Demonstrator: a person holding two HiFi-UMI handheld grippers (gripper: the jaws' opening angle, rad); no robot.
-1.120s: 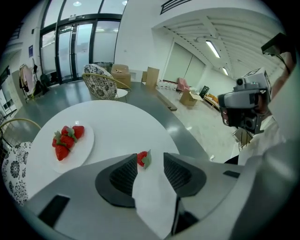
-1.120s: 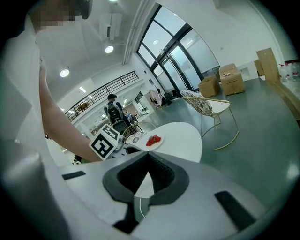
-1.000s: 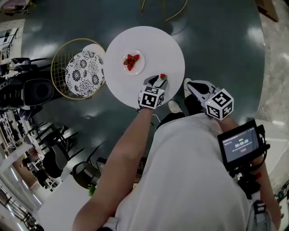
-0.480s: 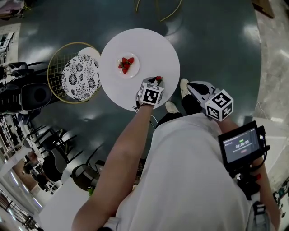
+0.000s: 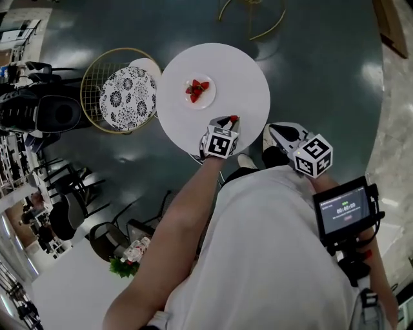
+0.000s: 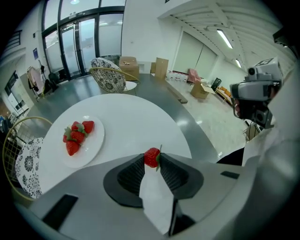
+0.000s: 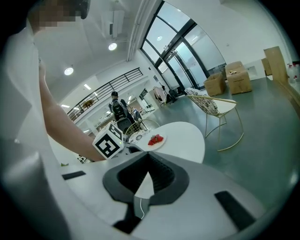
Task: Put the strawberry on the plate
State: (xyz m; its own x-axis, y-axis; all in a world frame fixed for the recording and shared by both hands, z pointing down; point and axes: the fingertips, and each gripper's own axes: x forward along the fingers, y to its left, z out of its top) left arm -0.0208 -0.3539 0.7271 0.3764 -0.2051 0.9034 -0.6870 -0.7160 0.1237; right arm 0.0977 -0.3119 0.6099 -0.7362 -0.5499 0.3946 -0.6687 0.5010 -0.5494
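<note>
A loose strawberry (image 6: 151,157) sits between the tips of my left gripper (image 6: 153,161). The jaws are closing and both pads touch the fruit. In the head view this strawberry (image 5: 233,118) is near the front edge of the round white table (image 5: 242,71), at the tip of the left gripper (image 5: 230,122). A small white plate (image 5: 208,100) further back holds three strawberries (image 5: 197,89). From the left gripper's camera the plate (image 6: 91,145) lies ahead to the left. My right gripper (image 5: 271,131) hangs beside the table over the floor, shut and empty.
A gold wire chair with a black-and-white patterned cushion (image 5: 126,90) stands left of the table. Another gold chair frame (image 5: 251,16) is behind it. The person's shoes (image 5: 246,161) are under the table's front edge. A small screen (image 5: 344,209) is strapped near the right arm.
The left gripper has reached the loose strawberry, and its jaws have come in around it. The right gripper has stayed beside the table.
</note>
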